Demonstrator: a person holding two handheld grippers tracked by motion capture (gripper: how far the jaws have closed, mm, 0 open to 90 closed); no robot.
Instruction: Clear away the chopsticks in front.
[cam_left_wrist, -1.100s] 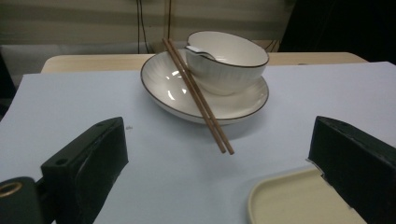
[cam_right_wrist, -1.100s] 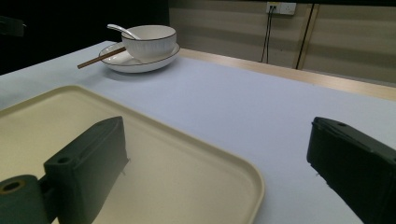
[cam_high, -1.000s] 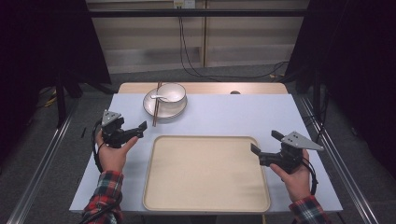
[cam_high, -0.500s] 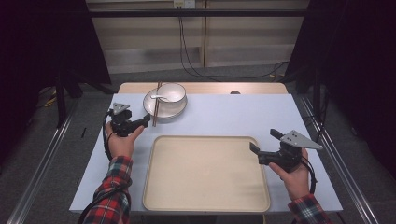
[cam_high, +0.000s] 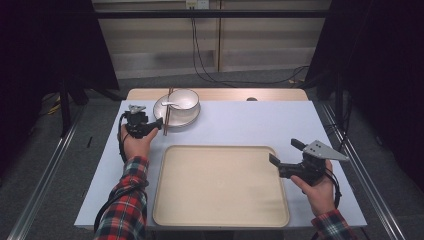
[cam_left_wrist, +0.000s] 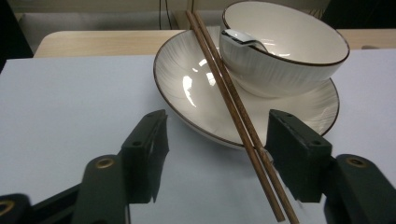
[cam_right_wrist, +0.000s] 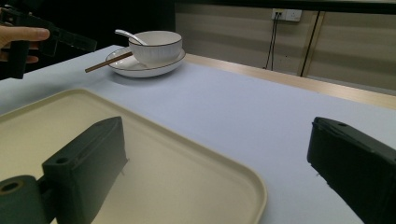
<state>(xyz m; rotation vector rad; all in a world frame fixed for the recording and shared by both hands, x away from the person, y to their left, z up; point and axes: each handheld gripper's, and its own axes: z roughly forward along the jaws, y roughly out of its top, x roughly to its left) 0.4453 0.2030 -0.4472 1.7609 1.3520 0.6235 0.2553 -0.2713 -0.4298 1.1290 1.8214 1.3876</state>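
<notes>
From the high view, the left gripper (cam_high: 159, 123) sits by the chopsticks (cam_high: 167, 114) on the plate (cam_high: 176, 116). The left gripper view has its fingers (cam_left_wrist: 145, 154) closing around them, not squeezing. In the right gripper view, the right gripper (cam_right_wrist: 219, 172) is wide apart over the tray (cam_right_wrist: 187, 182).

I can read no text, label, brand, number or sign anywhere in front of me.
</notes>
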